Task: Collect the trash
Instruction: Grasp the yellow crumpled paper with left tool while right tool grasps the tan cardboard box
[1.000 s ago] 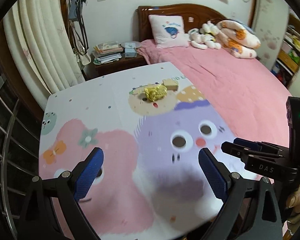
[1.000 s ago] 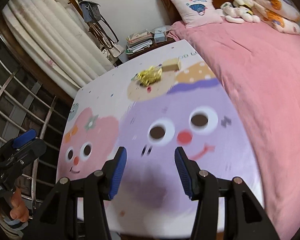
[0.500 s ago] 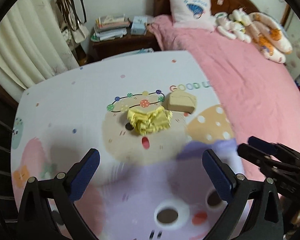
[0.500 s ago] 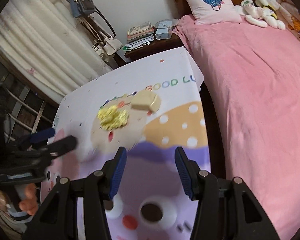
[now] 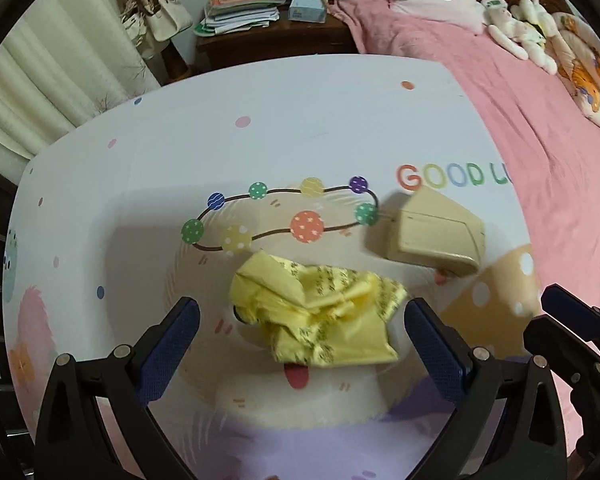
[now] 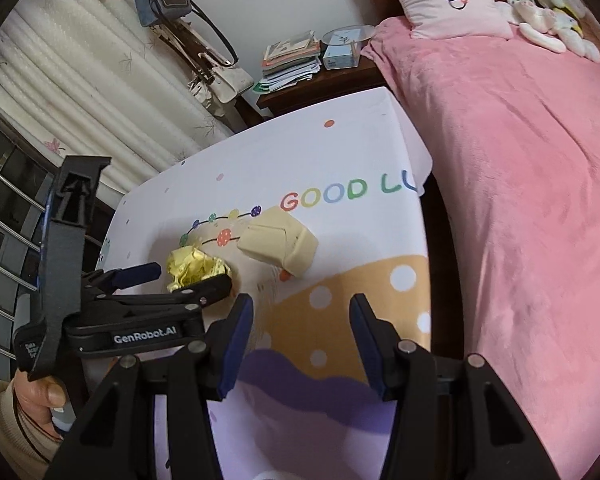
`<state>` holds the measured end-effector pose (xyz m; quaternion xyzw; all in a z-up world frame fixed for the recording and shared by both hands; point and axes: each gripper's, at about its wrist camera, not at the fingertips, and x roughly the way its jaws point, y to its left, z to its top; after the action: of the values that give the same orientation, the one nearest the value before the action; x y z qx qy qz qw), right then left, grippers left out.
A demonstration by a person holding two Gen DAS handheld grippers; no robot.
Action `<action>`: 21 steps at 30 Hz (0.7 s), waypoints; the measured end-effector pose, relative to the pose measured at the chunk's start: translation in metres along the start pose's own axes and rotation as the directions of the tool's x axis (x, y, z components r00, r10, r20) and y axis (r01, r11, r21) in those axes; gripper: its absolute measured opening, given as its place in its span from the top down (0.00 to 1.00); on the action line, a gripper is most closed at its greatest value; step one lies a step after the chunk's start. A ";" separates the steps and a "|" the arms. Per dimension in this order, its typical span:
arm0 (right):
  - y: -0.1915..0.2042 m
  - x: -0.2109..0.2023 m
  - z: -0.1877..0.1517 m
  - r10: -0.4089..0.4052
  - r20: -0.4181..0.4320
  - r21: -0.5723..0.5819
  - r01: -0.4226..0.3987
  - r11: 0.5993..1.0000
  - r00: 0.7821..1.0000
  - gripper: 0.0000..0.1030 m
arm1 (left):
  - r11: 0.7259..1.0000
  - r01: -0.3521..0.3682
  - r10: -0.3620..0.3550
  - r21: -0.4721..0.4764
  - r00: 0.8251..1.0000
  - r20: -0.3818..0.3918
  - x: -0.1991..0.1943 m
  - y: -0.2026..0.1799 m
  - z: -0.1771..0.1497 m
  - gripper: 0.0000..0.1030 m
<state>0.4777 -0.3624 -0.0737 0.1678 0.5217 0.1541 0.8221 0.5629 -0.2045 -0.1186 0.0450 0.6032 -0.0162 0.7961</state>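
A crumpled yellow wrapper (image 5: 320,306) lies on the cartoon-printed table (image 5: 140,168). My left gripper (image 5: 302,316) is open with the wrapper between its blue pads, one on each side, not touching. A beige folded paper box (image 5: 436,236) lies just right of it. In the right wrist view the wrapper (image 6: 194,268) and the box (image 6: 280,244) sit ahead to the left. My right gripper (image 6: 298,328) is open and empty above the table, short of the box. The left gripper (image 6: 180,278) shows there around the wrapper.
A pink bed (image 6: 520,160) runs along the table's right side. A dark nightstand (image 5: 268,36) with stacked books stands beyond the far edge. Curtains (image 6: 60,80) and hanging bags are at the far left. Metal railings (image 6: 4,240) lie left.
Both grippers have moved forward over the table towards the trash. The left gripper now straddles the yellow wrapper. The right gripper has come close to the box.
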 end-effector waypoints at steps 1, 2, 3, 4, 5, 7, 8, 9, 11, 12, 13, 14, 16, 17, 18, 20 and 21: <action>0.001 0.002 0.002 0.002 0.000 -0.004 -0.002 1.000 1.000 0.51 | 1.000 0.000 0.000 -0.002 1.000 0.000 0.001 0.001 0.002 0.02; 0.002 0.005 0.004 0.003 -0.001 -0.010 -0.003 1.000 1.000 0.51 | 1.000 -0.001 0.001 -0.007 1.000 0.003 0.002 0.002 0.002 0.04; 0.002 0.008 0.006 0.003 -0.002 -0.015 -0.003 1.000 1.000 0.51 | 1.000 0.003 -0.003 -0.009 1.000 0.006 0.003 0.004 0.003 0.13; 0.003 0.011 0.008 0.002 -0.003 -0.021 -0.002 1.000 1.000 0.51 | 1.000 0.015 -0.015 -0.010 1.000 0.003 0.005 0.005 0.003 0.25; 0.005 0.014 0.010 0.002 -0.005 -0.031 -0.002 1.000 1.000 0.51 | 1.000 0.026 -0.026 -0.013 1.000 -0.005 0.006 0.007 0.003 0.31; 0.008 0.021 0.013 -0.003 -0.011 -0.052 0.003 0.999 1.000 0.51 | 0.999 0.042 -0.042 -0.025 0.999 0.001 0.006 0.012 0.002 0.33; 0.010 0.024 0.014 -0.006 -0.013 -0.061 0.006 0.998 1.000 0.51 | 0.999 0.043 -0.042 -0.026 0.999 0.009 0.005 0.014 0.002 0.34; 0.012 0.027 0.015 -0.010 -0.014 -0.070 0.008 0.997 1.000 0.51 | 0.999 0.040 -0.039 -0.027 0.999 0.019 0.003 0.016 0.002 0.36; 0.017 0.034 0.017 -0.022 -0.013 -0.101 0.020 0.995 1.000 0.51 | 0.999 0.039 -0.038 -0.031 0.998 0.041 -0.001 0.021 0.000 0.38; 0.019 0.036 0.018 -0.028 -0.009 -0.117 0.027 0.993 1.000 0.50 | 0.999 0.041 -0.039 -0.036 0.998 0.046 -0.003 0.023 -0.001 0.39; 0.022 0.039 0.018 -0.035 -0.004 -0.136 0.034 0.990 0.999 0.43 | 0.998 0.044 -0.041 -0.044 0.998 0.052 -0.005 0.027 -0.002 0.39; 0.026 0.044 0.020 -0.044 0.000 -0.163 0.043 0.986 0.999 0.38 | 0.997 0.047 -0.043 -0.055 0.997 0.059 -0.008 0.032 -0.004 0.39; 0.030 0.051 0.021 -0.054 0.004 -0.192 0.054 0.980 0.999 0.32 | 0.996 0.050 -0.045 -0.078 0.997 0.067 -0.012 0.041 -0.006 0.39; 0.033 0.056 0.022 -0.064 0.001 -0.215 0.063 0.974 0.998 0.32 | 0.995 0.052 -0.045 -0.091 0.996 0.071 -0.014 0.046 -0.008 0.39; 0.035 0.060 0.023 -0.074 -0.002 -0.229 0.072 0.971 0.997 0.32 | 0.994 0.052 -0.045 -0.101 0.996 0.073 -0.016 0.049 -0.010 0.39; 0.038 0.069 0.026 -0.091 -0.005 -0.249 0.086 0.965 0.996 0.32 | 0.991 0.050 -0.041 -0.122 0.996 0.075 -0.019 0.055 -0.013 0.39; 0.039 0.072 0.027 -0.099 -0.004 -0.259 0.095 0.961 0.995 0.32 | 0.990 0.050 -0.041 -0.131 0.996 0.077 -0.021 0.059 -0.016 0.39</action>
<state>0.5280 -0.2995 -0.1039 0.0323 0.5117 0.1818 0.8391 0.5470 -0.1452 -0.1000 -0.0227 0.5737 0.0043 0.8187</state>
